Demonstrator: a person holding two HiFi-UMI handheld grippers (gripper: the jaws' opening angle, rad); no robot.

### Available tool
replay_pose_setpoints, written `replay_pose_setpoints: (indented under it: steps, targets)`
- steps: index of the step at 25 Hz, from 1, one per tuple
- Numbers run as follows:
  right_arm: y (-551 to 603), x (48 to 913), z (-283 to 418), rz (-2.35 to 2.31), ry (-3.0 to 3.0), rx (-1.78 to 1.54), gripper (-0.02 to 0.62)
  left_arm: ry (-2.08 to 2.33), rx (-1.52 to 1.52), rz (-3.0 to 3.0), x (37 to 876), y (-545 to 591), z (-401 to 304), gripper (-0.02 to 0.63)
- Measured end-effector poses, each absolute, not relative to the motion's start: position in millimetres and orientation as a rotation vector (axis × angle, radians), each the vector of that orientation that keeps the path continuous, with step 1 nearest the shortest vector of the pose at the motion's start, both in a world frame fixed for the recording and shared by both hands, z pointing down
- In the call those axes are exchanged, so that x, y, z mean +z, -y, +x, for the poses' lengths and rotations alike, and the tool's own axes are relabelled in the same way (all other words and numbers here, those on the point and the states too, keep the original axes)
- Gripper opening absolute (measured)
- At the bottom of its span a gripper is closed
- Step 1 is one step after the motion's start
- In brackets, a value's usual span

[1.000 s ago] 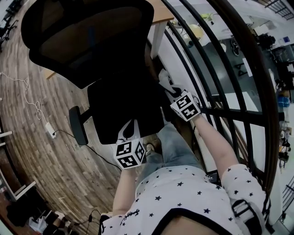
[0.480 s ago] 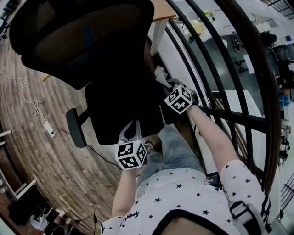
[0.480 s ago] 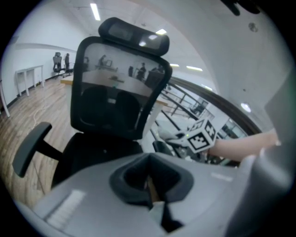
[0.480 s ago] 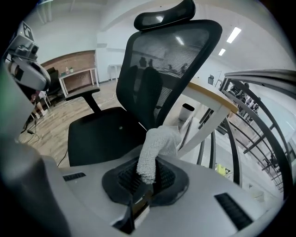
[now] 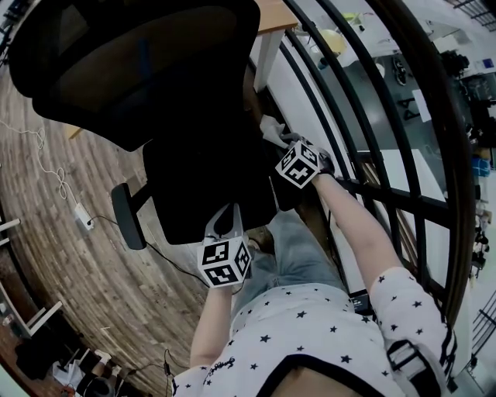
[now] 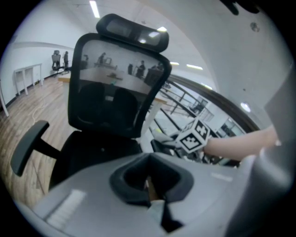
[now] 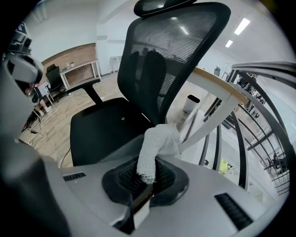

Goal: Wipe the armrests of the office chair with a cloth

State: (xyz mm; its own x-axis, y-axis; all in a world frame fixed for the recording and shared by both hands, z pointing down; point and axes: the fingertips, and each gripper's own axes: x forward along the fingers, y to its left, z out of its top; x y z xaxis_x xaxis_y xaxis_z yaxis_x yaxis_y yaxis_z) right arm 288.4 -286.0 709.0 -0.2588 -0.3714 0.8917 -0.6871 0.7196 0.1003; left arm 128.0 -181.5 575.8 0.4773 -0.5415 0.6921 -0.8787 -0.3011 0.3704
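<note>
The black office chair (image 5: 203, 182) stands in front of me, its mesh backrest (image 7: 175, 60) upright. Its left armrest (image 5: 128, 215) sticks out bare on the left. My right gripper (image 5: 285, 143) is shut on a white cloth (image 7: 156, 146), which bunches out past the jaws (image 5: 270, 127) over the chair's right side. The right armrest is mostly hidden under that gripper. My left gripper (image 5: 223, 215) hovers at the seat's front edge, shut with nothing in it. It looks at the chair and at the right gripper's marker cube (image 6: 196, 135).
A black curved railing (image 5: 364, 116) runs close along the right of the chair. A wooden desk (image 5: 271, 19) with a white leg stands behind the backrest. On the wooden floor at the left lie a cable and a power strip (image 5: 84, 219).
My right gripper has slid up and to the left with the cloth, along the chair's right side. The left gripper has barely shifted.
</note>
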Motion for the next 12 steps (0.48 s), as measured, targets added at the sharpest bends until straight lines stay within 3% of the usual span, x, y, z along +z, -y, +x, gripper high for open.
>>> replay_pose_setpoints:
  steps: [12]
  targets:
    - [277.1, 711.0, 286.6, 0.755, 1.84, 0.366, 0.026, 1.169, 0.576, 1.989, 572.6, 166.1, 131.3, 0.005]
